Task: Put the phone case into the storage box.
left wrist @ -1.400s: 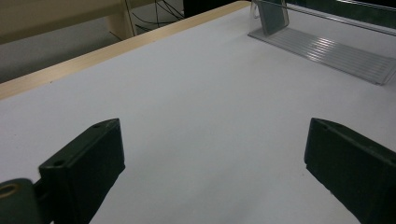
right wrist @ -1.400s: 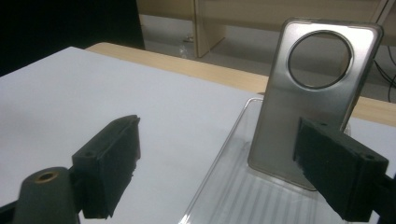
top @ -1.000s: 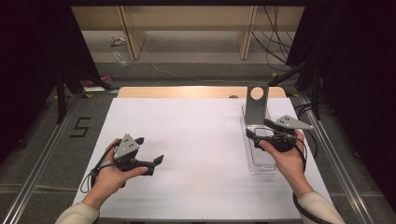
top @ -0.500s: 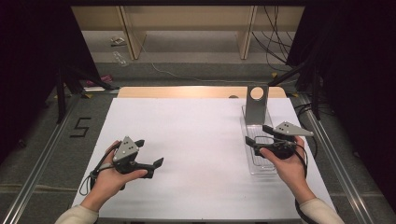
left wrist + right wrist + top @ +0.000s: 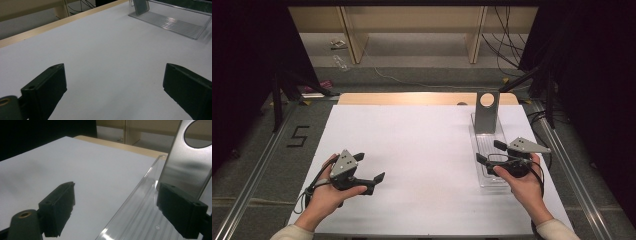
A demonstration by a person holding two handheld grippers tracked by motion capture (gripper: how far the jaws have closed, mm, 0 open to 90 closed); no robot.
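A clear plastic tray [image 5: 488,176] lies on the right side of the white table top [image 5: 422,150]. At its far end stands an upright grey metal plate with a round hole [image 5: 487,112]. My right gripper [image 5: 489,151] hovers open over the tray's near half, held by a hand, jaws pointing left and away. In the right gripper view the jaws stand wide apart with nothing between them; the tray [image 5: 140,215] and the plate [image 5: 185,162] lie ahead. My left gripper [image 5: 371,167] is open above the bare white top at the near left. The left gripper view catches the tray [image 5: 172,22] far off.
A wooden strip [image 5: 422,98] borders the table's far edge. Beyond it are shelf legs [image 5: 352,35] and cables [image 5: 507,35] on the floor. Metal rails [image 5: 572,170] run along both sides. A "5" [image 5: 298,136] is marked on the floor at left.
The right gripper has drawn back along the tray toward the person. The left gripper has hardly moved.
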